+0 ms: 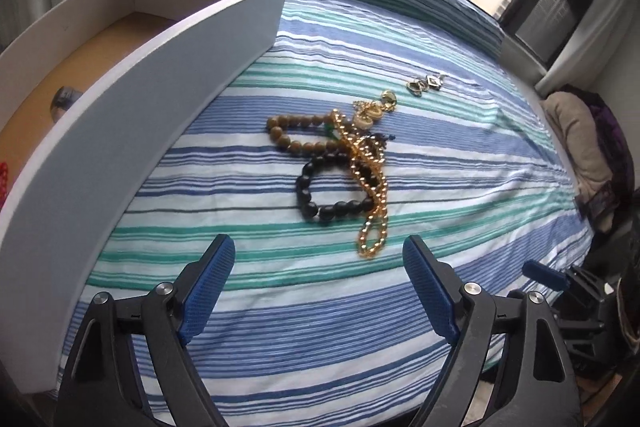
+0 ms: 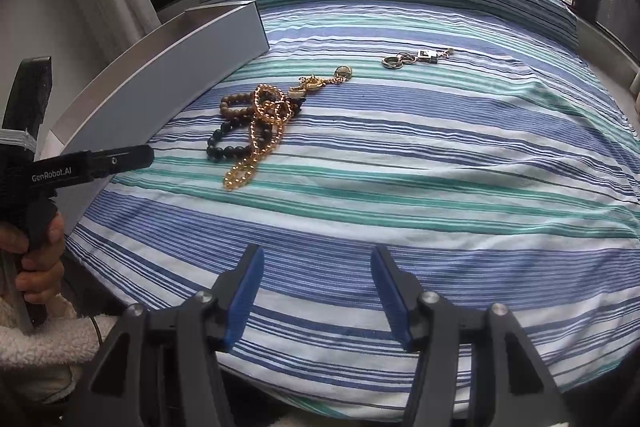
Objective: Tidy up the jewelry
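Approaching the pile: left gripper spread wide and empty, just short of the gold chain tangled with bead bracelets on the bed. Right gripper half-open, empty. Next, probably: close on one piece, lift to the box.

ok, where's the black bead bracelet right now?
Left wrist view, centre: the black bead bracelet lies on the striped bedspread, just below the brown wooden bead bracelet, with the gold chain draped over its right side.

Bedsheet is woven cloth, matt and a bit ribbed; gold chain is shiny metal; black beads look glossy; brown beads matt, wood-like; box smooth matt card.
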Demonstrator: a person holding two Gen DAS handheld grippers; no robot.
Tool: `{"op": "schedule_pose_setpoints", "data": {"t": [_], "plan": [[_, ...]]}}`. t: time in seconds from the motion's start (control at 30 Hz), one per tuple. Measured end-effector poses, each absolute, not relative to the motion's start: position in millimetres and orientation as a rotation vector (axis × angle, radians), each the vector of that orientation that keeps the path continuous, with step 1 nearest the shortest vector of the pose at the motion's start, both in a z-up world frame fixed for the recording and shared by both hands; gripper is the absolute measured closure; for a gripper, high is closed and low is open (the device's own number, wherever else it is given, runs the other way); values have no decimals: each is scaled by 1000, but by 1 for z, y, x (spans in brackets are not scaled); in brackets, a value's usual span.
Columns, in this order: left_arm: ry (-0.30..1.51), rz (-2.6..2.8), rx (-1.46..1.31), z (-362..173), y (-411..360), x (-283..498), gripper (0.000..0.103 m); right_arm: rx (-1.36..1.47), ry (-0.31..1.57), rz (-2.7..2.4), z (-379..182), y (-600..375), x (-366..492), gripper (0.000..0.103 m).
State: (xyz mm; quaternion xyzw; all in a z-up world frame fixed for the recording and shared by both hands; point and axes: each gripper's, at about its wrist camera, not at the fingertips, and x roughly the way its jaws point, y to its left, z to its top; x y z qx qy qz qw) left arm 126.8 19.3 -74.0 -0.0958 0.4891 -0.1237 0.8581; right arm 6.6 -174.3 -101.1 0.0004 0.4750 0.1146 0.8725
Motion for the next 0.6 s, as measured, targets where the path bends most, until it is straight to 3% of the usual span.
{"op": "schedule_pose_setpoints", "data": {"t": [0.33, 0.4, 0.47, 0.6], "plan": [[1089, -317, -33, -112, -49, 222, 41, 31, 989, 224, -103, -185, -6, 46], [1094, -279, -10, -121, -53, 230, 52, 40, 993, 222, -105, -188, -8, 46], [1075, -250, 23, -119, -56, 229, 92, 45, 995, 220, -106, -192, -10, 46], [1051, -295, -20, -102, -48, 213, 97, 62, 993, 206, -106, -201, -10, 46]]}}
